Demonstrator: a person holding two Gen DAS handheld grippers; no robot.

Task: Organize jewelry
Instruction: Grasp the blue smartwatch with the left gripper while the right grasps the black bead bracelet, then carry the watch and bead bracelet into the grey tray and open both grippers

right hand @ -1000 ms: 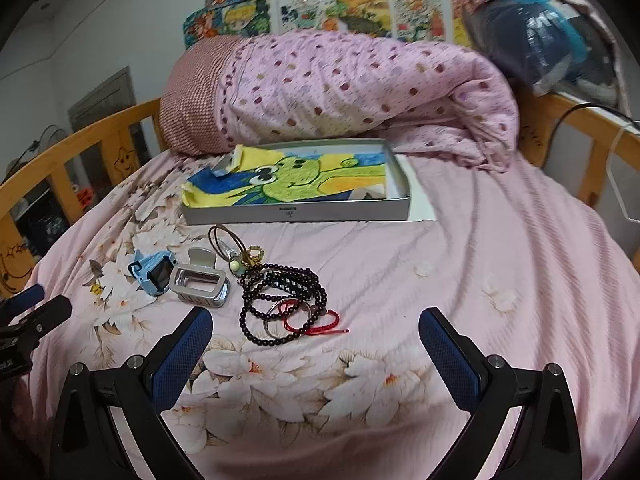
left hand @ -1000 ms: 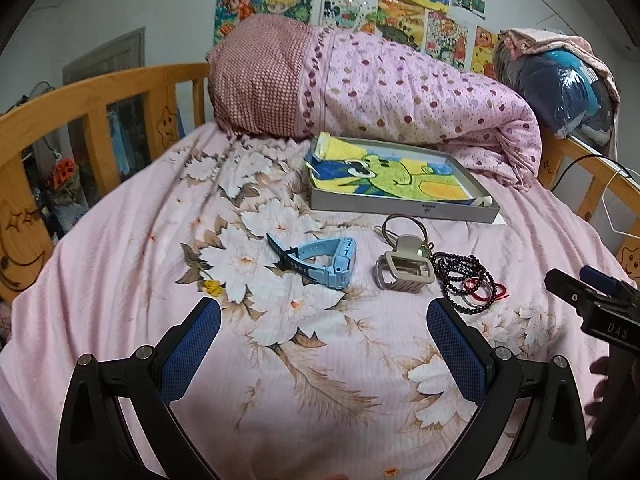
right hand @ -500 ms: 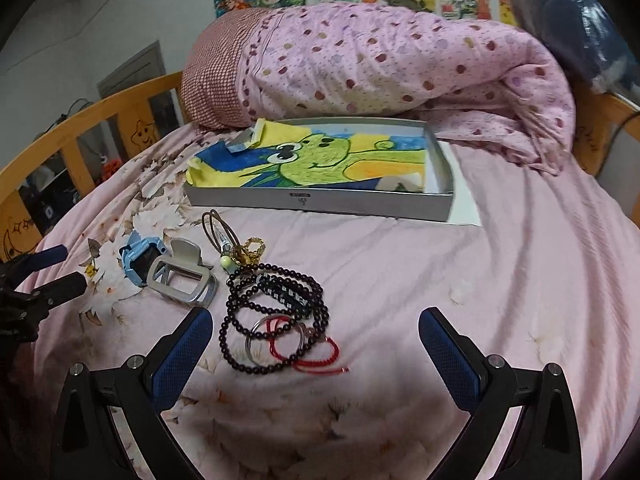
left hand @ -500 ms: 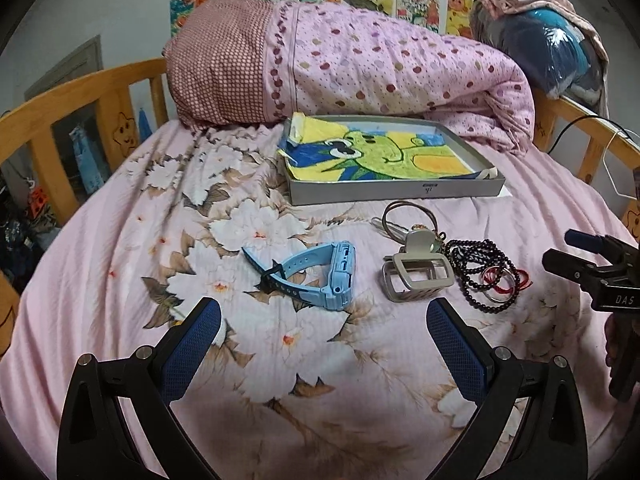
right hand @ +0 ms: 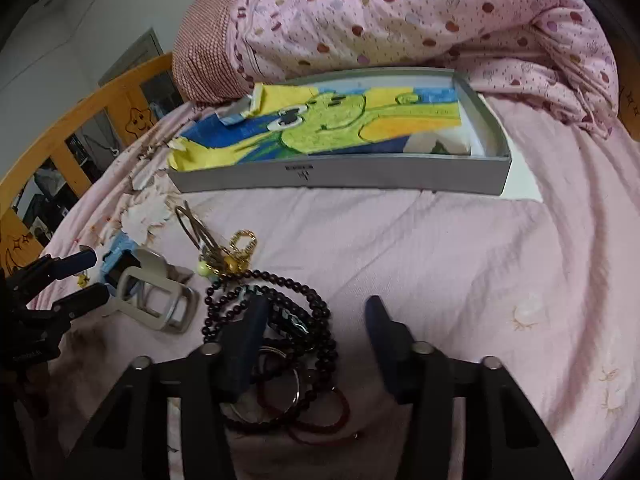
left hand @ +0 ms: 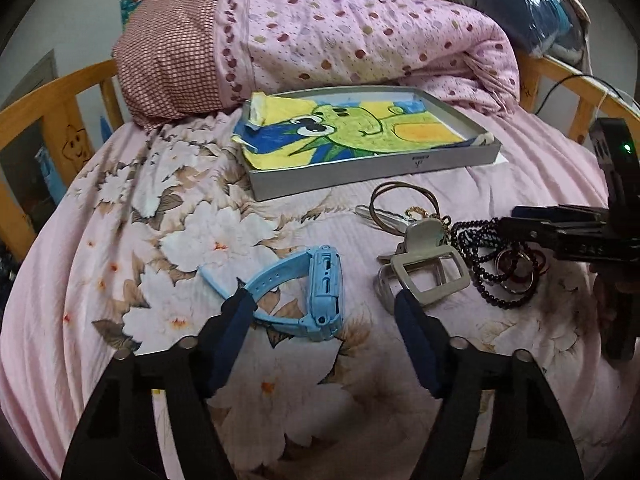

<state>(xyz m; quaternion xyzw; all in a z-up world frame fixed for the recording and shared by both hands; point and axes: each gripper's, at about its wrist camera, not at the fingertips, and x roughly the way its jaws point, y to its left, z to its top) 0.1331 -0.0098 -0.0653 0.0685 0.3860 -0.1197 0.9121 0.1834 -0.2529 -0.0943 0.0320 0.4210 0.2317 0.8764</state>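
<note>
Left wrist view: left gripper (left hand: 322, 300) low over the bed sheet (left hand: 168, 216), jaws spread wide, nothing gripped. Blue watch (left hand: 310, 292) lies between the fingertips; left fingertip sits at the strap, right fingertip overlaps the near corner of the beige hair clip (left hand: 424, 270). Clip lies just right of the watch, touching a bead necklace (left hand: 478, 256) and some rings. Brown cord loop (left hand: 400, 200) behind the clip. Grey tray (left hand: 380, 168) with a frog drawing (left hand: 352, 130) inside sits farther back, against a rolled pink quilt (left hand: 360, 36). Right gripper (left hand: 520, 222) enters from the right, over the beads.

Right wrist view: right gripper (right hand: 316, 312) also released, jaws apart, left finger down among the bead necklace (right hand: 316, 308), right finger over bare sheet. Silver ring and red bangles (right hand: 320, 424) lie under the gripper body. Gold charm (right hand: 240, 246) just beyond the beads. Hair clip (right hand: 156, 300) to the left, left gripper (right hand: 90, 276) beside it. Tray (right hand: 340, 174) well behind.
</note>
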